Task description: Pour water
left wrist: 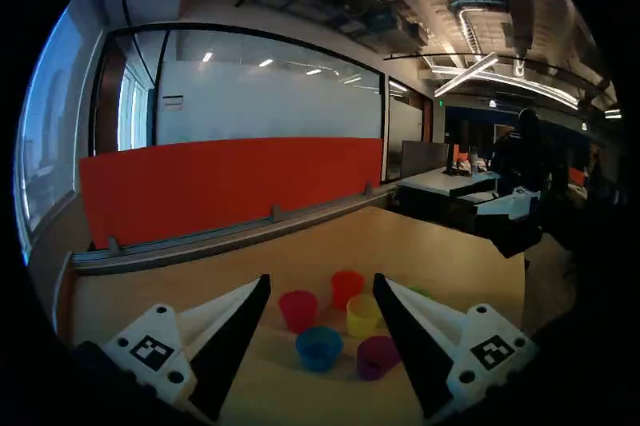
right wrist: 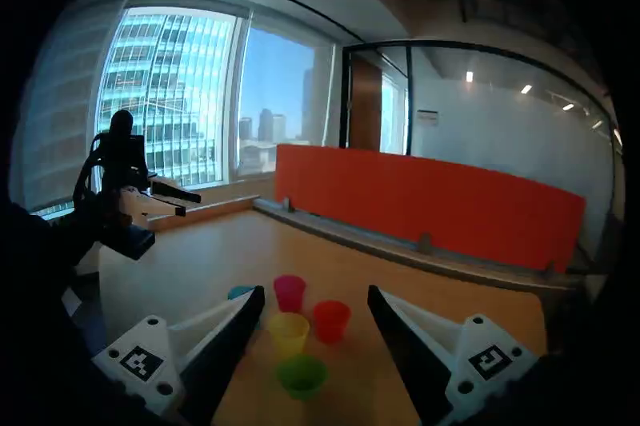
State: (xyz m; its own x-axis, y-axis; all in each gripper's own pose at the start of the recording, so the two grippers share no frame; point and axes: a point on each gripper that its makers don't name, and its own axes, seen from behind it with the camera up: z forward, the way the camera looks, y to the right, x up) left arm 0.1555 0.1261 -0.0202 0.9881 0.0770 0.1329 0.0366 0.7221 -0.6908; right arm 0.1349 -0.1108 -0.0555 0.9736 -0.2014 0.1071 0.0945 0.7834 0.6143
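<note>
Over the table (left wrist: 448,250), we are holding the left gripper (left wrist: 320,277) and the right gripper (right wrist: 314,288) wide open and empty, both pointing at the little cups (left wrist: 318,348).

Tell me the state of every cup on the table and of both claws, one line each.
Left claw: open, holding nothing.
Right claw: open, holding nothing.
Pink cup: upright.
Orange cup: upright.
Yellow cup: upright.
Blue cup: upright.
Purple cup: upright.
Green cup: upright.
Whether any cup holds water: cannot tell.
</note>
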